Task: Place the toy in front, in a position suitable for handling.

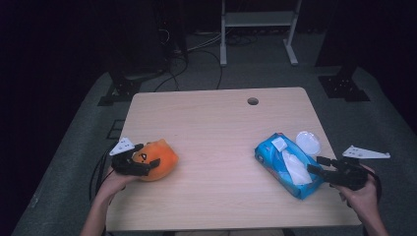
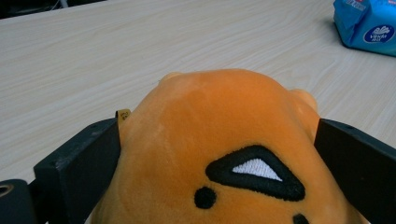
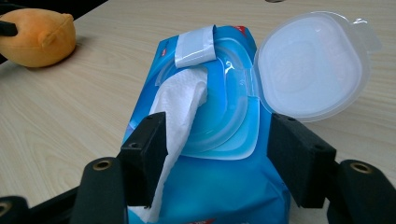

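My left claw [image 2: 215,177] squeezes the orange plush toy [image 2: 224,140] near my edge of the worktop [image 1: 216,128]. My right claw [image 3: 215,158] gapes wide over the blue wipes pack [image 3: 219,186], gripping nothing. A white wipe [image 3: 180,100] sticks out beside its open lid [image 3: 310,63].

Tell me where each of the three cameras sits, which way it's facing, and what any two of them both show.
High view: above the person's side, looking forward and down on the table; both forearms, left gripper and right gripper show.
Left gripper view: rides that gripper, looking along its jaws, which flank the orange plush toy.
Right gripper view: rides that gripper, looking along open jaws astride the blue wipes pack, its lid flipped open, a wipe sticking out.
Shared: all three show toy and pack.
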The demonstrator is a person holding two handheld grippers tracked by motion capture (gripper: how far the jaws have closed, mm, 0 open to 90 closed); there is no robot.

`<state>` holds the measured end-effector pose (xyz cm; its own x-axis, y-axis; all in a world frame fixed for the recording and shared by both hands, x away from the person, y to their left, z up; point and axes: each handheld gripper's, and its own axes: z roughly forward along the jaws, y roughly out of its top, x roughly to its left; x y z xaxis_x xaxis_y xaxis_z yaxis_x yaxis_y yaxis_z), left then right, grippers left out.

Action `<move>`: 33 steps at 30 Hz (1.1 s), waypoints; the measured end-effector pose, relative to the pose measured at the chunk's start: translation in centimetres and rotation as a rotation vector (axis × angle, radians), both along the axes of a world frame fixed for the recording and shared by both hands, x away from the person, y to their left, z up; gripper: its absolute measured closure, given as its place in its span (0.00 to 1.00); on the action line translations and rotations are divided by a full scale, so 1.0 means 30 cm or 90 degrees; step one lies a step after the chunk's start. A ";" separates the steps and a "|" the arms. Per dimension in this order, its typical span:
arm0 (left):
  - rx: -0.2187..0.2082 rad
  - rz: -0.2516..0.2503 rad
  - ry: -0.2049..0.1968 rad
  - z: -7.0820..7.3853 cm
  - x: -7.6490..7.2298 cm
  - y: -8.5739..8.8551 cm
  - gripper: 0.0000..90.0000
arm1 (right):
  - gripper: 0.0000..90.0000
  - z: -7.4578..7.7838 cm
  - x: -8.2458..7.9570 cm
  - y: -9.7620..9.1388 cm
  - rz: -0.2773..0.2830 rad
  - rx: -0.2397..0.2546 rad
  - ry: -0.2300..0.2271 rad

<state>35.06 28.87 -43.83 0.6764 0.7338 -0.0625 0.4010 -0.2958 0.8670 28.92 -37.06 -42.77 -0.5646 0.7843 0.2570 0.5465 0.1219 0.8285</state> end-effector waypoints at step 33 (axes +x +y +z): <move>-0.041 -0.107 -0.060 0.158 -0.012 -0.264 0.45 | 0.40 0.034 -0.018 -0.025 0.000 0.031 -0.029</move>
